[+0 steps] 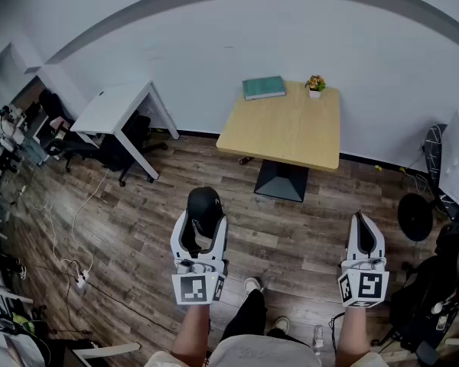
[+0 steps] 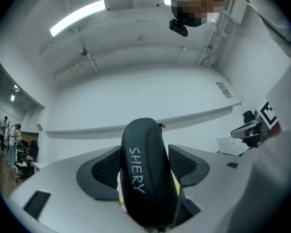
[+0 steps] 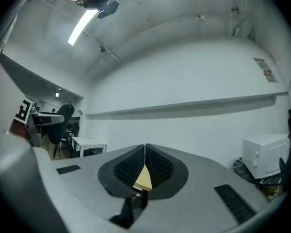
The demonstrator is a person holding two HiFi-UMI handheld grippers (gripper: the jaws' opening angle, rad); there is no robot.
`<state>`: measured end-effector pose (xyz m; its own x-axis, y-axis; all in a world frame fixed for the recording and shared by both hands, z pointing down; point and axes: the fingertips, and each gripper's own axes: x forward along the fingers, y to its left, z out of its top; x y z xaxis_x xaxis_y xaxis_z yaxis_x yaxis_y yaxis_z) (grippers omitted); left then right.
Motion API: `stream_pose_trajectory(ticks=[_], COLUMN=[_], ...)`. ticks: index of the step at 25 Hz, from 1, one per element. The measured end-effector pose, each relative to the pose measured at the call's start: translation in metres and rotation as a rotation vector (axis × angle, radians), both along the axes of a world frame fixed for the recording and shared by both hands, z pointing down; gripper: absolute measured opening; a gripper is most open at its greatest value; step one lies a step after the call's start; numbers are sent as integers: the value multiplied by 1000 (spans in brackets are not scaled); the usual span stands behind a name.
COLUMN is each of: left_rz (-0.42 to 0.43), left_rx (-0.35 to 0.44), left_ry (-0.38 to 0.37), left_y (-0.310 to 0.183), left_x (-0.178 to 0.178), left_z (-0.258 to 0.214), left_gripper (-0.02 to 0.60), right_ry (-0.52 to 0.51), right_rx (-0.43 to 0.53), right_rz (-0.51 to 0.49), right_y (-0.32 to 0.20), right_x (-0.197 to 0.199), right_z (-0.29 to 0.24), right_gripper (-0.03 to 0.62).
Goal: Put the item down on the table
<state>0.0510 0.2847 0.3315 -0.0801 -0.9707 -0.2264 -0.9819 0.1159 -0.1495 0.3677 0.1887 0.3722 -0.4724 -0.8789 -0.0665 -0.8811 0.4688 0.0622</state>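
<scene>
A black oval zip case (image 1: 205, 204) with the white print "SHERY" is held over the wooden floor, and my left gripper (image 1: 204, 220) is shut on it. In the left gripper view the case (image 2: 144, 171) stands upright between the two black pads (image 2: 103, 171), which press on its sides. My right gripper (image 1: 365, 234) hangs to the right at the same height, shut, with nothing in it. In the right gripper view its pads (image 3: 131, 166) meet at the tips. The light wooden table (image 1: 291, 132) stands ahead by the wall, well beyond both grippers.
On the table's far edge lie a green book (image 1: 264, 87) and a small potted plant (image 1: 315, 85). A white desk (image 1: 115, 105) with black office chairs (image 1: 130, 140) stands to the left. A floor fan (image 1: 417, 215) and dark gear are at the right. Cables run over the floor (image 1: 69, 228).
</scene>
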Motion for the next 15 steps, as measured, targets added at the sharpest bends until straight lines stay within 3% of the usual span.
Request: stream_pose_trajectory(ticks=[6,15], left_rz=[-13,-38], left_rx=[24,30], left_ry=[1,14], left_y=[65,103], left_x=[37,28], left_z=[-12,-7], left_gripper=[304,304], right_ry=[4,-27], right_rx=[5,36], right_rz=[-21,-63], right_y=[65,101], right_x=[26,4], right_z=[-7,-15], right_gripper=[18,18])
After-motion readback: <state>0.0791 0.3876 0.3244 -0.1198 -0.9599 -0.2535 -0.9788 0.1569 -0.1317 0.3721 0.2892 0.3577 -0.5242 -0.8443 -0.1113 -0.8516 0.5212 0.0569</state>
